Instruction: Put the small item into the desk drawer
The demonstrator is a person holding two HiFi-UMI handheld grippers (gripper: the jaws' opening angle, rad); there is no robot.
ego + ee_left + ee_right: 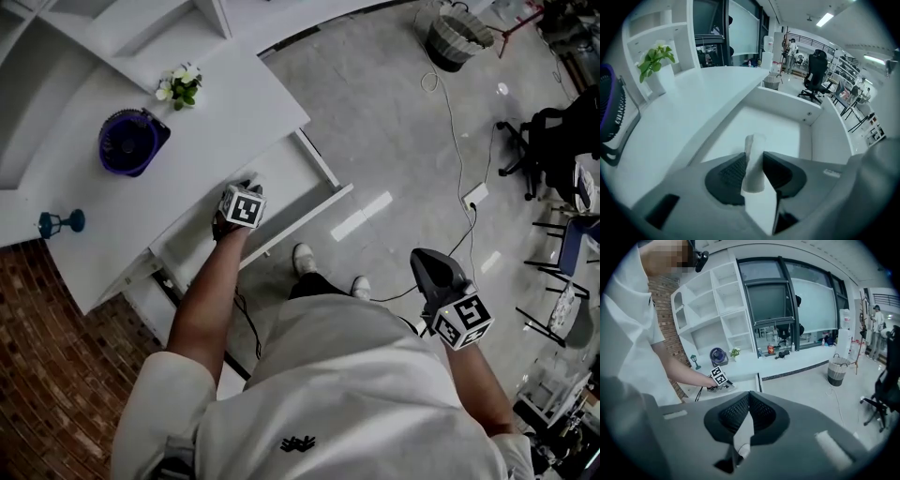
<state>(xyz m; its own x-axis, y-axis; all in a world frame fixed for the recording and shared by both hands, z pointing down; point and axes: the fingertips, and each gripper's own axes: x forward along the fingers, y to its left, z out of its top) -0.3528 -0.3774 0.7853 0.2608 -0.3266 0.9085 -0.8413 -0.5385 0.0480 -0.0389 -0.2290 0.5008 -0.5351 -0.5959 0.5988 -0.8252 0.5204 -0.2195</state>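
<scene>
Broadly, the white counter [220, 117] fills the upper left of the head view, and the desk drawer [281, 187] stands pulled out from under its front edge, its pale bottom bare. That open position looks deliberate: it gives a clear way in from above.

The person's left arm reaches forward and down, so the left gripper [753, 154] hangs over the near end of the drawer, aimed along its length toward the far wall. From its own view the drawer bottom lies directly beyond the tips, which suggests the gripper is lined up for a drop or a set-down inside.

The right gripper [749, 395] is held off to the side over the floor, well apart from the drawer. Its fingers [736, 413] are pressed together with nothing between them, probably just kept out of the way.

The left fingers [729, 173] are pinching the small item [753, 143], one dark ribbed pad on each flat face. The item is white, thin and slab-like, seen edge-on. It stands roughly upright with a rounded end poking past the fingertips. It is not yet resting in the drawer.
</scene>
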